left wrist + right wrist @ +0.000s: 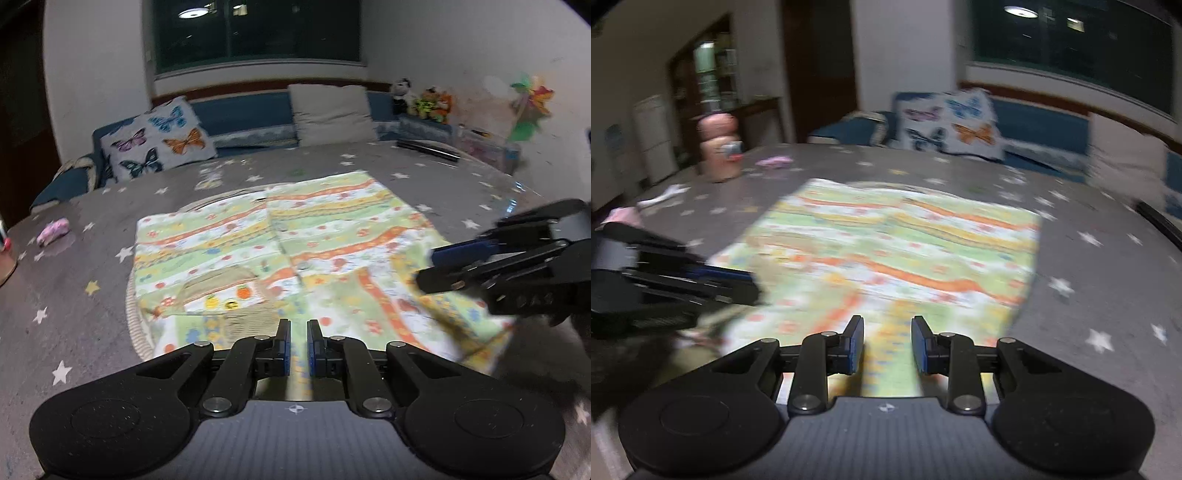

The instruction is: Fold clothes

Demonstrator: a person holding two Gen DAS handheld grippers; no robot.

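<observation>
A child's cotton garment (280,236) printed with wavy green, orange and yellow bands lies spread on a grey bed cover dotted with white stars (74,295), near the middle of the bed. Its far and left edges lie flat and fairly straight. The near right corner is lifted and rumpled.

The left tool (298,345) sits low over the garment's near edge. Its blue-padded fingers stand a narrow gap apart, and a strip of the printed cloth shows in that gap; whether they pinch it cannot be told. In the right wrist view this tool (753,286) enters from the left, over the garment's near left side.

The right tool (887,345) hovers over the near part of the garment with its jaws clearly apart and nothing between them. In the left wrist view it (424,269) reaches in from the right, its tips at the raised corner. This view is blurred.

Bare grey cover runs wide to the left and right of the garment and beyond its far edge. A small pink item (53,230) lies well off to the left, near the bed's edge. A white pillow with coloured butterflies (159,138) and a plain cream pillow (332,114) lean at the far side, well clear of the garment. A dark flat object (428,149) lies at the far right. A pink bottle-shaped container (720,147) stands on the cover's far left in the right wrist view.
</observation>
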